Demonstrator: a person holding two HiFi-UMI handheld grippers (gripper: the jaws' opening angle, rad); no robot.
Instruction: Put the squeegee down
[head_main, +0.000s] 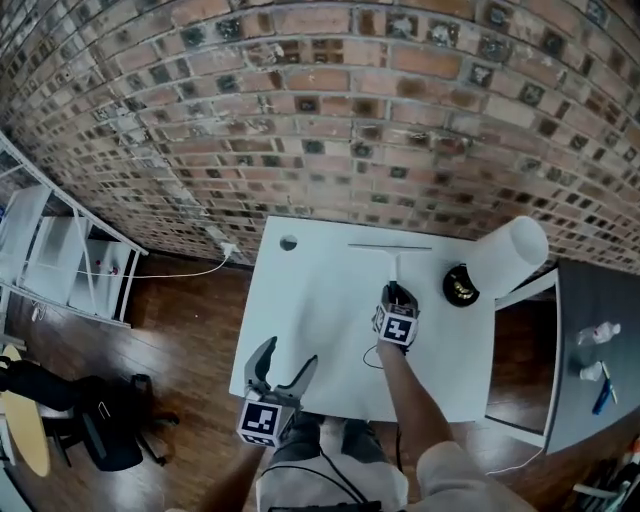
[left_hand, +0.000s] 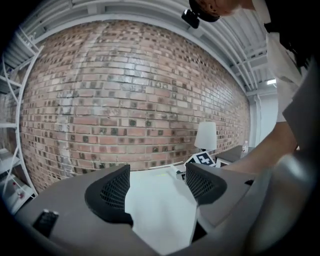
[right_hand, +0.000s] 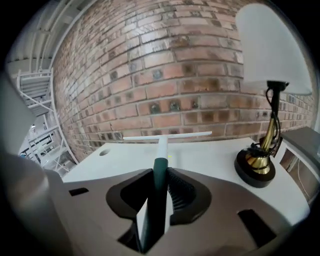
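The squeegee (right_hand: 161, 150) is clamped by its dark green handle in the right claw (right_hand: 161, 182), whose jaws are closed narrow on that grip. Its long axis runs straight away from the claw towards the brick wall (head_main: 300, 120). The pale shaft leads to the thin white blade at the far end. The blade lies crosswise, parallel to the wall, so the tool reads as a T with its head pointing at the bricks. In the head view the squeegee (head_main: 392, 262) sits over the white table (head_main: 320, 300), just left of the lamp (head_main: 505, 260), with the blade's right tip near the lamp's dark round base. Whether the blade touches the table cannot be told. The right claw (head_main: 397, 296) is near the lamp too, on its left and towards the person. The left claw (head_main: 289, 355) is well apart from the lamp, beyond the right claw from it. In its own view the left claw (left_hand: 157, 182) stands wide with only bare table between the pads.
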